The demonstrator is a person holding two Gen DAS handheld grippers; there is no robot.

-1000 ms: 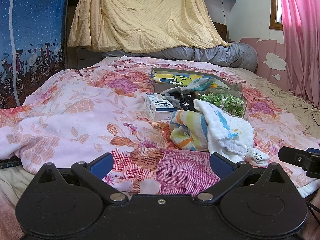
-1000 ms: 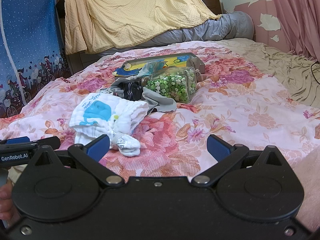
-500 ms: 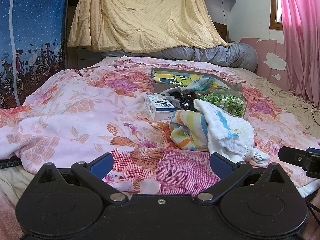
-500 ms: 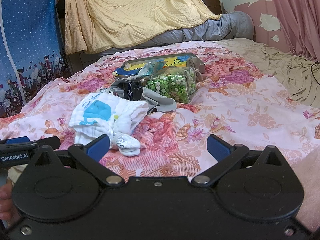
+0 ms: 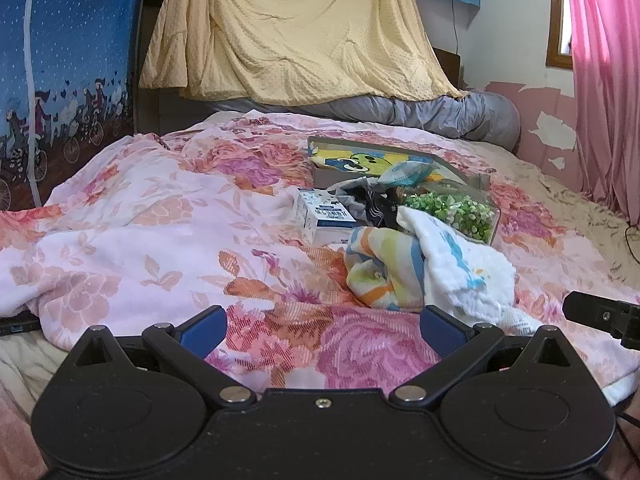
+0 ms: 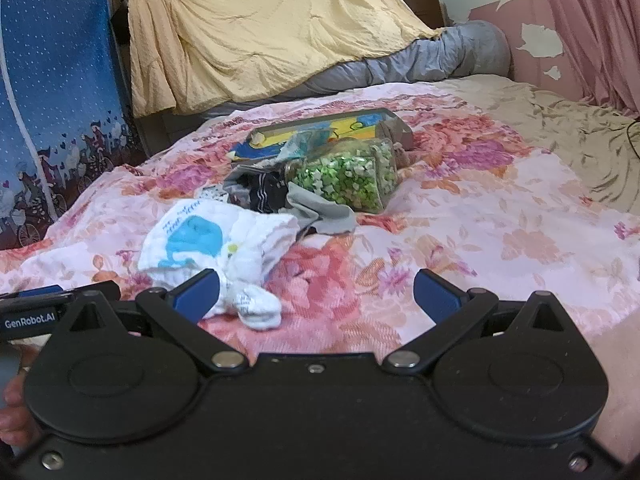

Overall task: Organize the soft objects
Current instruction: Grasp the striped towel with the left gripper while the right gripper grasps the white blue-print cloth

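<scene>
White cloth (image 6: 218, 242), blue print, crumpled: lies on the floral bedspread (image 6: 480, 232) at the near end of the pile, its knotted tail trailing toward the cameras. Long axis runs roughly from the pile toward the grippers.
Striped cloth (image 5: 384, 266), orange, yellow and blue: touching the white cloth's left side (hidden in the right wrist view).
Dark garments (image 6: 260, 194) and grey cloth (image 6: 324, 214): just behind, against a clear jar of green and white bits (image 6: 348, 178) lying on its side.
Small carton (image 5: 324, 216) and flat picture box (image 5: 372, 160): behind and left.
Right gripper (image 6: 316, 292): jaws wide apart, holding nothing; its left finger sits just beside the white tail. Judged the nearer tool; the cloth lies ahead and left.
Left gripper (image 5: 322, 326): spread wide, empty; cloths lie ahead and right.
</scene>
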